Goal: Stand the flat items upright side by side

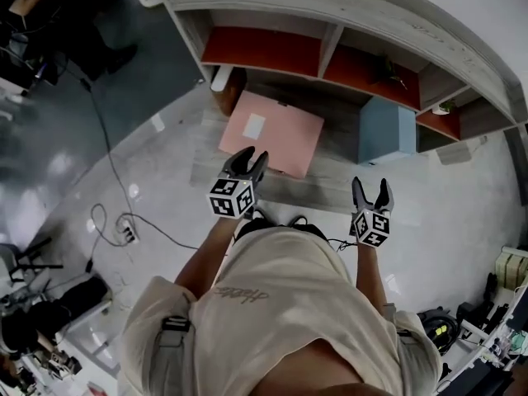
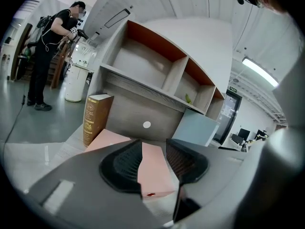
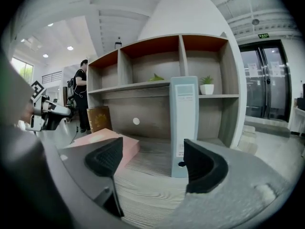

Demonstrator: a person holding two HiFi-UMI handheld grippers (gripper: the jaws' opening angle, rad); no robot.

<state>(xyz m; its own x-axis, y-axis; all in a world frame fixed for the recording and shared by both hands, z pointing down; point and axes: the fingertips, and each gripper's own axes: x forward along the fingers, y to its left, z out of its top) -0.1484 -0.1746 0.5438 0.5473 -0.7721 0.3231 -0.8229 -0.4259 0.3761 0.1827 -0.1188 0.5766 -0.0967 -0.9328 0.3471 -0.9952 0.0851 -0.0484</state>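
- On the desk (image 1: 334, 190) below the shelves (image 1: 330, 52), the pink box (image 1: 272, 130) lies flat on its broad face; it has yet to be stood up.
- A blue box (image 1: 386, 130) already stands upright to its right, near but not touching. A brown book (image 1: 228, 89) stands at the back left.
- My left gripper (image 1: 253, 157) sits at the pink box's near edge, jaws about half spread. Its own view shows the box top and a near corner between the pads, but they do not appear to press on it: no grip.
- My right gripper (image 1: 370, 186) hangs over the desk front, jaws wide, nothing in them; the blue box is ahead of it.
- Handling, in my judgement: the pink box looks like stiff card, light for its size, and smooth enough to slip. The broad face is too wide for my jaws; only the thin edge fits.
- Recommended hold: across the thickness at the near edge, about mid-length, then hinge it up on the far edge. A corner hold would probably let it swing.
- Risk: upright it will be tall on a narrow base, so my right gripper should steady it.
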